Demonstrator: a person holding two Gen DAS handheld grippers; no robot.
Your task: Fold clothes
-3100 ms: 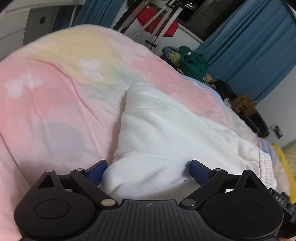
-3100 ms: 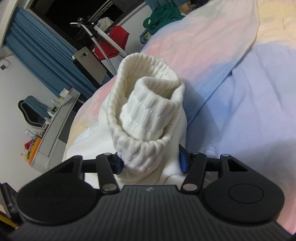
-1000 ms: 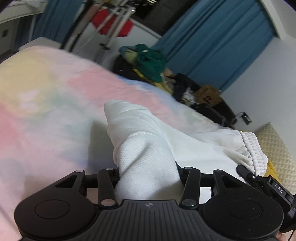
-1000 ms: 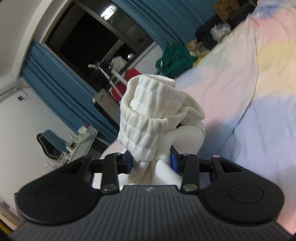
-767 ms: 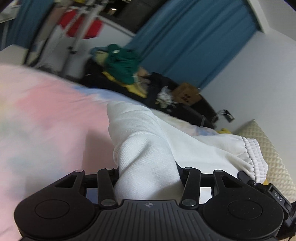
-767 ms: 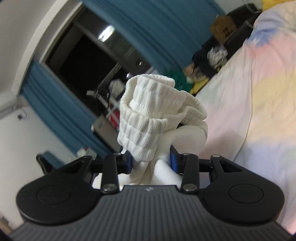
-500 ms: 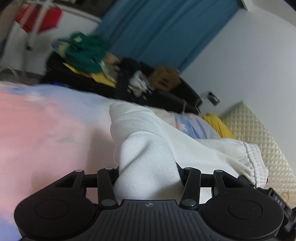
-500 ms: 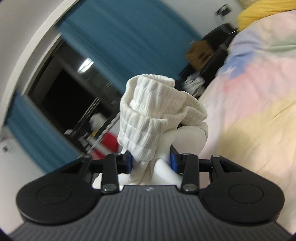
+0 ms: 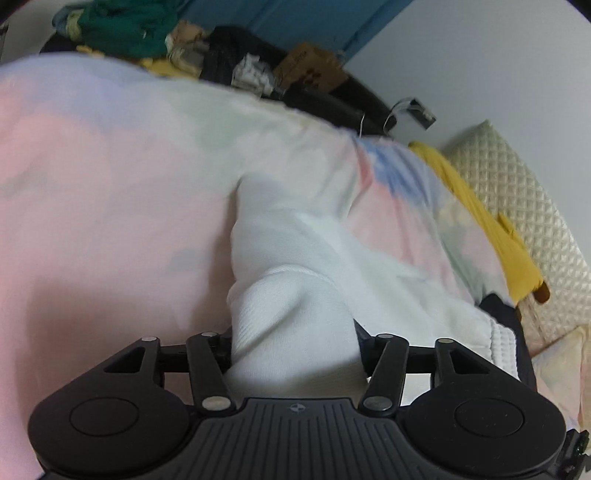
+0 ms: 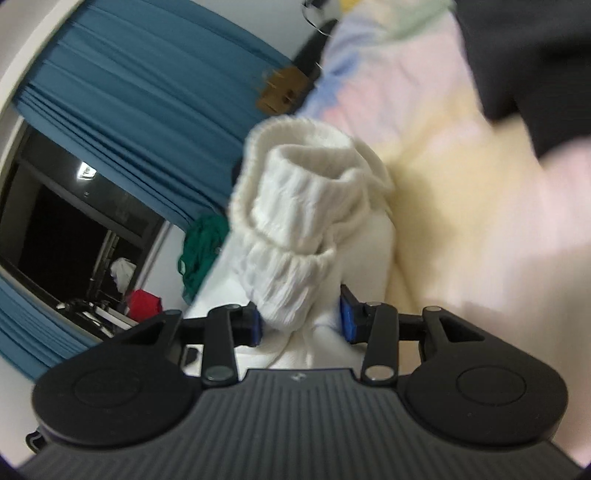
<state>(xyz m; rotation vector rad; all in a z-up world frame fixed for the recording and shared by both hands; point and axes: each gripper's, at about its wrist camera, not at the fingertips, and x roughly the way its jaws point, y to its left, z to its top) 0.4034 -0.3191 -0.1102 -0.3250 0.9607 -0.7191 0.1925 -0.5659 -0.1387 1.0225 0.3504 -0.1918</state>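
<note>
Both grippers have swung toward the quilted headboard (image 9: 524, 206) since 3.1 s ago, carrying one white garment (image 9: 291, 295) over the pastel bedspread (image 9: 110, 184).
Left gripper (image 9: 295, 343) clenched on plain fabric; right gripper (image 10: 301, 321) clenched below the ribbed cuff (image 10: 303, 199). No legible writing; bedspread beyond the garment lies bare.

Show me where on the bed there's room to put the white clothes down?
The pink bedspread left of the white garment is bare up to the far clothes pile. It is crowded to the right: a yellow cloth, a quilted pillow and something dark.
</note>
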